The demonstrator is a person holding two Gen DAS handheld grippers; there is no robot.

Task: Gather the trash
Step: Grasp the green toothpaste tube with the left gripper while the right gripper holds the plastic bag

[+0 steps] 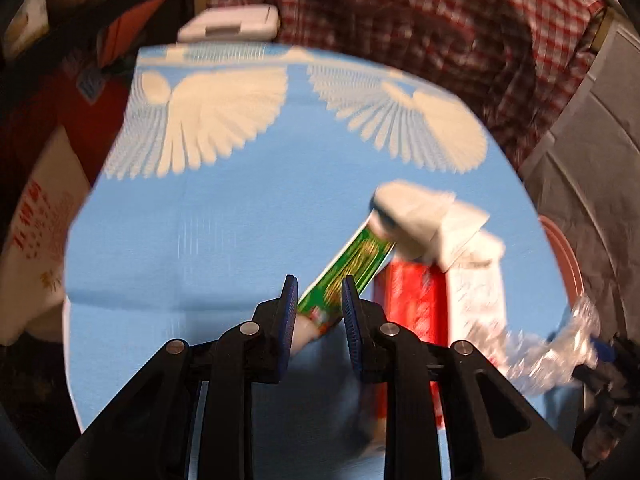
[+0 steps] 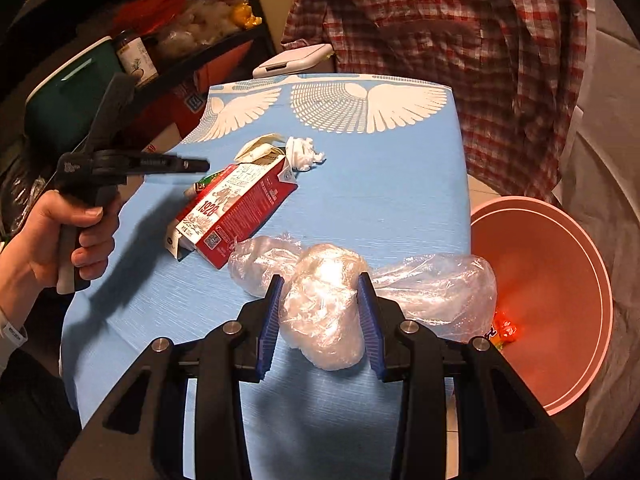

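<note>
A green tube [image 1: 352, 264] lies on the blue table [image 1: 200, 240] beside a red and white carton [image 1: 420, 304]. My left gripper [image 1: 319, 284] hovers just over the tube's white cap end. Its jaws stand narrowly open with the tube showing in the gap. From the right wrist view, a hand holds the left gripper [image 2: 200, 166] above the tube [image 2: 206, 184] and carton [image 2: 240, 212]. My right gripper [image 2: 321, 280] is shut on a crumpled clear plastic bag [image 2: 320, 320] at the table's right edge. A white tissue wad [image 2: 304, 154] lies behind the carton.
A pink bin [image 2: 560, 280] stands on the floor right of the table, with an orange wrapper [image 2: 504, 328] inside. A person in a plaid shirt [image 2: 440, 20] stands at the far end. Cluttered shelves [image 2: 180, 32] and a green pot [image 2: 60, 100] crowd the left side.
</note>
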